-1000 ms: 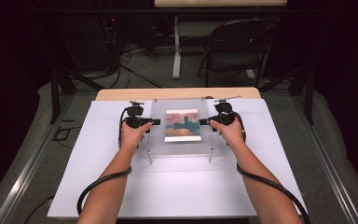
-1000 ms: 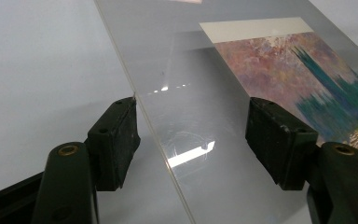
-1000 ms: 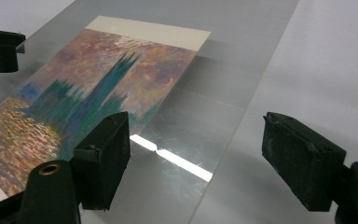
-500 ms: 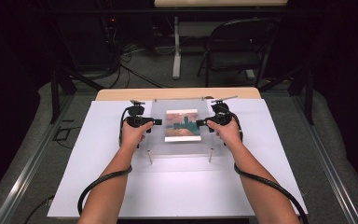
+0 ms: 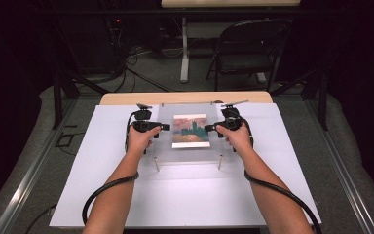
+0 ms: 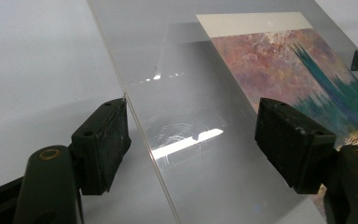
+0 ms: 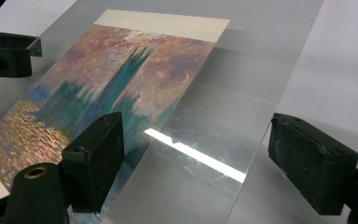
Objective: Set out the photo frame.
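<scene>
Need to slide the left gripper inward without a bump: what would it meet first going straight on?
The clear sheet already lies between the left gripper's open fingers, so it would run along that, over the picture. Beyond, probably the right gripper; depth is unclear.

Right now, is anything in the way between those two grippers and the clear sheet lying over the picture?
Nothing visible is. The left gripper and right gripper each straddle an opposite edge of the clear sheet, jaws open with gaps either side. The left jaws have just been opening. The picture lies beneath the sheet.
</scene>
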Demonstrator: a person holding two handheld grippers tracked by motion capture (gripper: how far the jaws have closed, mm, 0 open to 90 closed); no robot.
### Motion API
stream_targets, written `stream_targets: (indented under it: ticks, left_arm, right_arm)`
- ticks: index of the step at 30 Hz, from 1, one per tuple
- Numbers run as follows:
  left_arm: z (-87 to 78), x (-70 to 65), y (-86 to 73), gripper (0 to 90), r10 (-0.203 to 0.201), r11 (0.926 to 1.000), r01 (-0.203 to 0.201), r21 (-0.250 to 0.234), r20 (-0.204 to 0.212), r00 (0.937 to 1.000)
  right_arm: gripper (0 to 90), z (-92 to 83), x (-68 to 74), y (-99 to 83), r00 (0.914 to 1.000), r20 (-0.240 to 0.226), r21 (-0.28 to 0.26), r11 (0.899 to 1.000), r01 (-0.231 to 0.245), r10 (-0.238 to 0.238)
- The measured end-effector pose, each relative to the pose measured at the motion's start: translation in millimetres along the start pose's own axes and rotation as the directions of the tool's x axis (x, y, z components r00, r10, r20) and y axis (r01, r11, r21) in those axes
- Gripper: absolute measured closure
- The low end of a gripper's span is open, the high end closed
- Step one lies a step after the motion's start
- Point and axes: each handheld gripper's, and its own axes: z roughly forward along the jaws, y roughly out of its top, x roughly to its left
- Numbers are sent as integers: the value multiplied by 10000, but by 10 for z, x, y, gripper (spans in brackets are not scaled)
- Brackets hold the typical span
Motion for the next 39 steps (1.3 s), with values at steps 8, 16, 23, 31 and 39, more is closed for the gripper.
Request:
stream_targets:
  ticks: [8, 16, 23, 31, 39]
  left_arm:
    - [27, 30, -27, 253, -282, 9995, 286, -104, 406, 9988]
    - [23, 15, -28, 240, -250, 9997, 248, 44, 429, 9988]
    - [46, 30, -33, 238, -701, 9972, 676, 308, 880, 9937]
    - [49, 25, -19, 240, -693, 9972, 667, 341, 814, 9943]
    - [51, -2, -21, 242, -768, 9970, 761, 141, 586, 9953]
  right_arm:
    - [170, 28, -5, -3, 9998, -190, 33, 9999, -115, 116]
    - [166, 32, -2, -1, 9997, -197, 76, 9998, -166, 167]
    - [162, 42, 5, -5, 9995, -202, 40, 9997, -242, 243]
    - [160, 40, 22, 6, 9998, -90, 87, 9998, -193, 194]
    - [160, 32, 47, 18, 9998, 95, 154, 9997, -170, 168]
